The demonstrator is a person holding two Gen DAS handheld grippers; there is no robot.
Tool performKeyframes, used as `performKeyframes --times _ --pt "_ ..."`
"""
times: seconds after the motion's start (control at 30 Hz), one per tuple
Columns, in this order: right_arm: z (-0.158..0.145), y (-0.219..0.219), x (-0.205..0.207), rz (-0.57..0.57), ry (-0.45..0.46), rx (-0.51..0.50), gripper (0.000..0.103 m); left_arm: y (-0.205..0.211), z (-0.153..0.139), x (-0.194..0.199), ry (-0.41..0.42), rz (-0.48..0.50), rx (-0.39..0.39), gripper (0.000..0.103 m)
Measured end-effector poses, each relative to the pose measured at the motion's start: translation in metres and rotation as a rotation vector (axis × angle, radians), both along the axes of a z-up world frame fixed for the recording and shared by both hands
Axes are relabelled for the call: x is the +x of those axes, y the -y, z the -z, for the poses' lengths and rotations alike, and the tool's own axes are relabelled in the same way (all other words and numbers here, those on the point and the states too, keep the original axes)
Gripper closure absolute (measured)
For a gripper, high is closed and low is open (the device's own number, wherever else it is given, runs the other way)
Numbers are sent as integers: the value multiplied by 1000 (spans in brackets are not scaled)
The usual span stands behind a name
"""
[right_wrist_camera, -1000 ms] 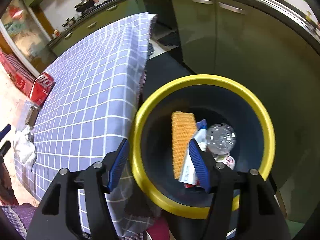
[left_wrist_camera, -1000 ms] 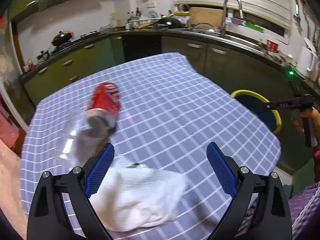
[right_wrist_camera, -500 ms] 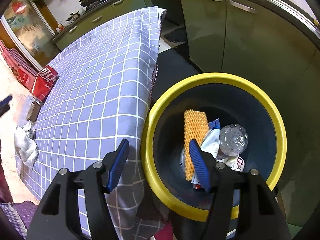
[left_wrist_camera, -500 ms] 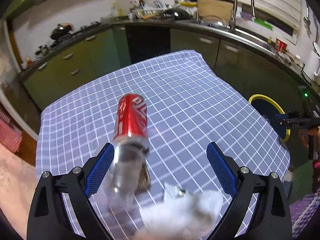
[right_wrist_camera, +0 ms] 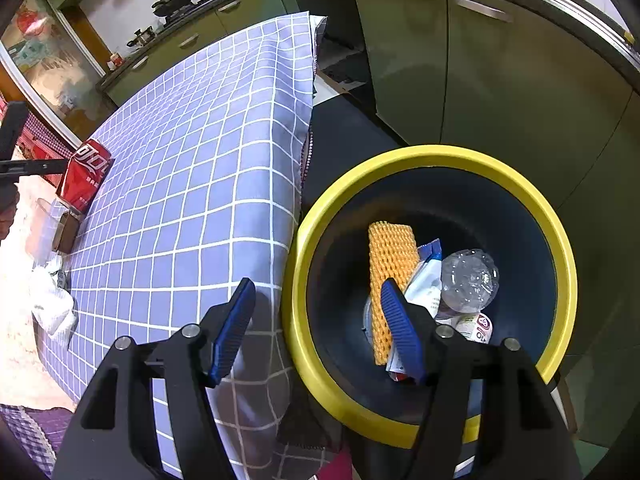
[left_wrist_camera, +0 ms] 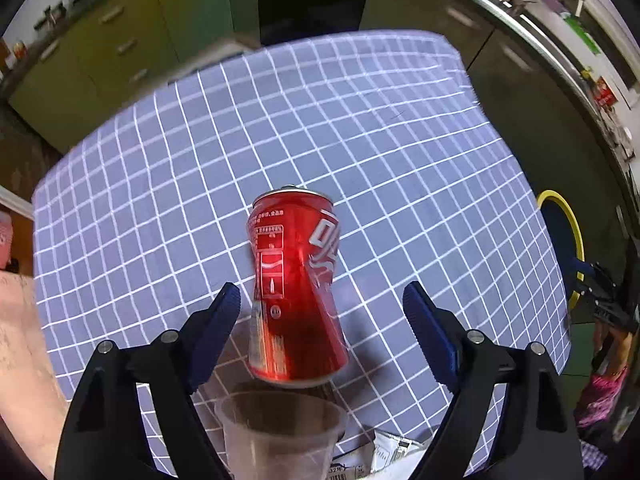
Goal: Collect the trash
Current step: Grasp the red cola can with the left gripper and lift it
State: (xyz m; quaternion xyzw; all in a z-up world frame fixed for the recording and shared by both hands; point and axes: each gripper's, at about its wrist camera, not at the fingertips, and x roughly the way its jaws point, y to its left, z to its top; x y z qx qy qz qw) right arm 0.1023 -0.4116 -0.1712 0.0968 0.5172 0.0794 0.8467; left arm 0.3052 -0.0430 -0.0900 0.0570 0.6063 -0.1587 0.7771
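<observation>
Between the closing left hand-held gripper pads, untouched, a dented red aluminium can is lying; off-centre closure risks knocking it away.

The checked-cloth table bears a dented red can, a clear cup and white paper.
</observation>
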Motion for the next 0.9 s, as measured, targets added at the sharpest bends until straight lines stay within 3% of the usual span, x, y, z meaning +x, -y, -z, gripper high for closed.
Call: performKeyframes --times 0.17,0.33,0.5,0.67,0.9 --pt "2 -3 3 -11 -3 5 41 8 23 12 -89 2 32 22" --pt "4 -3 3 -12 0 17 41 14 35 17 -124 6 76 26" --pt "5 -1 1 -10 2 28 40 21 46 20 -154 7 123 40" --pt "5 3 -2 -5 3 32 40 25 49 20 -149 9 154 55" --pt "5 5 -4 -3 3 32 40 37 35 8 -97 36 161 57"
